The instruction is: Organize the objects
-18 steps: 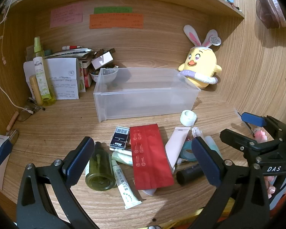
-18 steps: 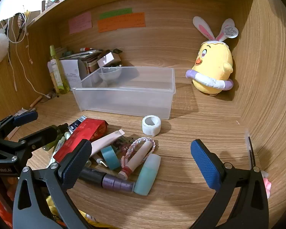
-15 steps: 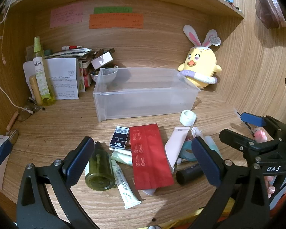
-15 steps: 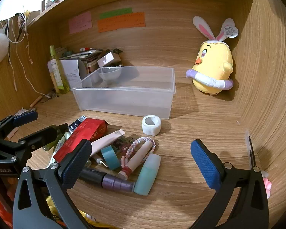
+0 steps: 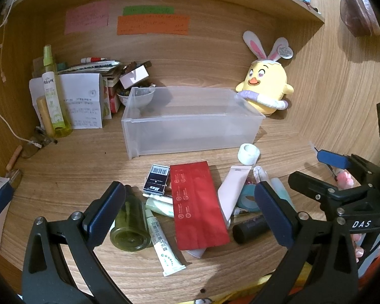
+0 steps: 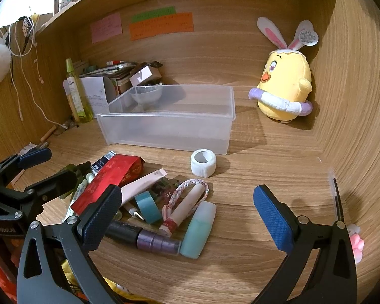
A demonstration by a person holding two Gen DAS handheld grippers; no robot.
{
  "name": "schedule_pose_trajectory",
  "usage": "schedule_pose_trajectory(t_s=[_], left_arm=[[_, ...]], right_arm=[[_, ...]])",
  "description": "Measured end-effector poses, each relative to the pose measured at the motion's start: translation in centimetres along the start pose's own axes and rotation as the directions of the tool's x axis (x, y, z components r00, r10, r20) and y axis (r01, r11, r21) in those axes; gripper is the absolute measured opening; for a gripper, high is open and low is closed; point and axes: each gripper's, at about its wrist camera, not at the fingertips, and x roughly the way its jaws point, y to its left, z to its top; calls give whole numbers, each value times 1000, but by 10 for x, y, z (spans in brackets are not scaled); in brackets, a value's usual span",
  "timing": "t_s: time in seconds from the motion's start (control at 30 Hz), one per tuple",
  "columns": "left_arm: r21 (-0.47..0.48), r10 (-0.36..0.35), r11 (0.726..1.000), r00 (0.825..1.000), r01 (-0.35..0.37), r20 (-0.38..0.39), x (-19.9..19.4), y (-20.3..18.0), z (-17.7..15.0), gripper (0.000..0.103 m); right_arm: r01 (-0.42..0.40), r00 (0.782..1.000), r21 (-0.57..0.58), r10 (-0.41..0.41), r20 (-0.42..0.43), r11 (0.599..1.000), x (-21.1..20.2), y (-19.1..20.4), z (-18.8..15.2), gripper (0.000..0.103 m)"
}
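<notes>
An empty translucent plastic bin [image 5: 190,121] [image 6: 169,124] stands mid-desk. In front of it lies a heap of small items: a red pouch [image 5: 196,202] [image 6: 106,182], a black Max box [image 5: 156,182], a green bottle on its side [image 5: 130,228], a white tube [image 5: 164,245], a pink tube [image 5: 233,190] [image 6: 141,183], teal tape [image 6: 147,206], a braided band [image 6: 185,192], a teal bottle [image 6: 198,230], a dark purple tube [image 6: 149,236] and a white tape roll [image 5: 248,153] [image 6: 203,162]. My left gripper [image 5: 190,210] hovers open over the pouch. My right gripper [image 6: 187,210] hovers open above the heap's right side.
A yellow chick plush with rabbit ears [image 5: 264,88] [image 6: 285,91] sits at the back right. A spray bottle [image 5: 52,93], papers, boxes and a bowl [image 5: 136,96] crowd the back left. Wooden walls enclose the desk on three sides, with a shelf overhead.
</notes>
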Motion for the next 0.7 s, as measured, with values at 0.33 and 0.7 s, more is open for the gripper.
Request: schedule_pose_trajectory(t_s=[0.33,0.7], left_arm=[[-13,-12,1000,1000,12,-21,2,5,2,103],[-66,-7,998,999,4,-41,0,31,0,103]], right_arm=[[-5,1000,-8,5,-12,1000,4,1,2,103],[-29,999,-16,28,-45,999,19,-2,5,103]])
